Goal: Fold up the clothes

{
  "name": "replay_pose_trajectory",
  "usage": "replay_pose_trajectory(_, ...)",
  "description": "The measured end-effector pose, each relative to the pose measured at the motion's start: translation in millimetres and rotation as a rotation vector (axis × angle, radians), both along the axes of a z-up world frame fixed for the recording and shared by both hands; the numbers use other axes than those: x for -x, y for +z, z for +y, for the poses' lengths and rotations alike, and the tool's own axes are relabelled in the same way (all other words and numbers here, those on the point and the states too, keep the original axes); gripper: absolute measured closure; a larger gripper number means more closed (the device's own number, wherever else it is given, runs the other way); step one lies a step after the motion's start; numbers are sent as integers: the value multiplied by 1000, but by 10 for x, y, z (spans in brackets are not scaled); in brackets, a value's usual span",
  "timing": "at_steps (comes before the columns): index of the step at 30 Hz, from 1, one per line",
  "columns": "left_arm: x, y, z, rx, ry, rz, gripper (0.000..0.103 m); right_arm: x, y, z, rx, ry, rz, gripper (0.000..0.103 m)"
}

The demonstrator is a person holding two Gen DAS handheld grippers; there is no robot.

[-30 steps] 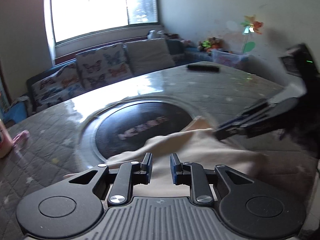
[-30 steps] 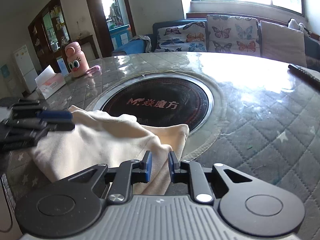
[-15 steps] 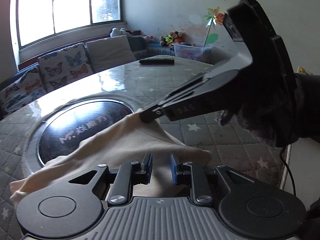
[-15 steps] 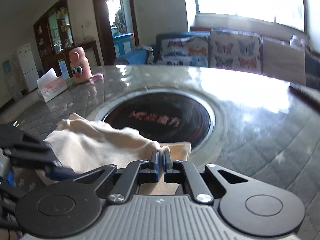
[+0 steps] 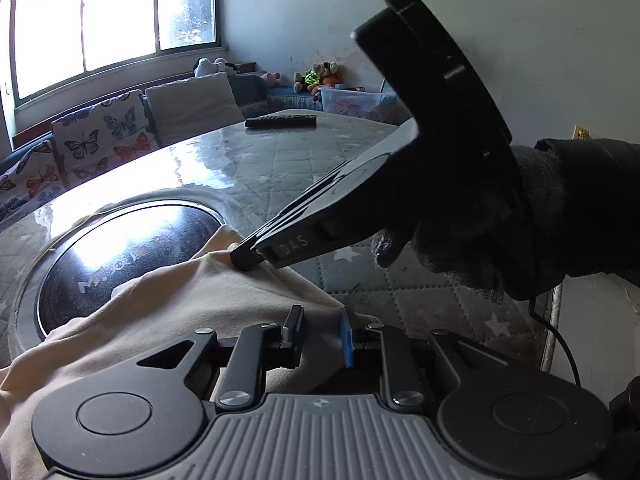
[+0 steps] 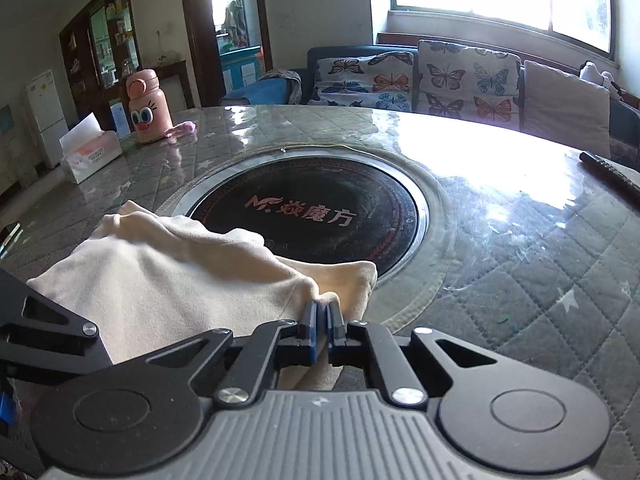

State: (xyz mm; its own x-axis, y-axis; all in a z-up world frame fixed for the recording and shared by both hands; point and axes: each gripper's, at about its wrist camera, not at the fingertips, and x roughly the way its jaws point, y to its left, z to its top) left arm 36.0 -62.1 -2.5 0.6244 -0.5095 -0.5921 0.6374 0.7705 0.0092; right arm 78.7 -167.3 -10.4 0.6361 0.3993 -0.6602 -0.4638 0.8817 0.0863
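Cream garment (image 6: 168,276): lies rumpled on the near part of the round table (image 6: 520,240), one edge lapping onto the rim of the dark inset hob (image 6: 316,216) at the table's middle.

Right gripper (image 6: 321,312): jaws pressed together on a raised corner of the garment, fabric pinched between the blue pads; held by a hand in a dark glove (image 5: 480,248) (seen from the left camera, gripping the handle).

Left gripper (image 5: 320,332): jaws parted a little, low over the garment, which runs under and between the fingers; the pads do not visibly press on it.

Pink bottle (image 6: 147,107) with cartoon eyes: upright at the far edge, a tissue box (image 6: 90,152) beside it.

Remote control (image 5: 281,121): flat on the far side, well apart from the garment.

Sofa (image 6: 420,76) with butterfly cushions: beyond the table, under the window.
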Motion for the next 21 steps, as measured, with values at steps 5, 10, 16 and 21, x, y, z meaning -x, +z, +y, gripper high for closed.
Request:
replay_pose_trajectory(5, 127, 118, 253, 2, 65, -33, 81, 155, 163, -20, -35, 15, -43, 94)
replay_pose_trajectory(10, 275, 224, 625, 19, 190, -55, 81, 328, 253, 80, -62, 100, -45, 93)
replay_pose_trajectory(16, 408, 225, 1148, 35, 361, -27, 81, 440, 168, 228, -57, 167, -16, 90)
replay_pose_trajectory(21, 466, 103, 1575, 45, 486, 39, 81, 455, 87, 235, -50, 159, 7, 88)
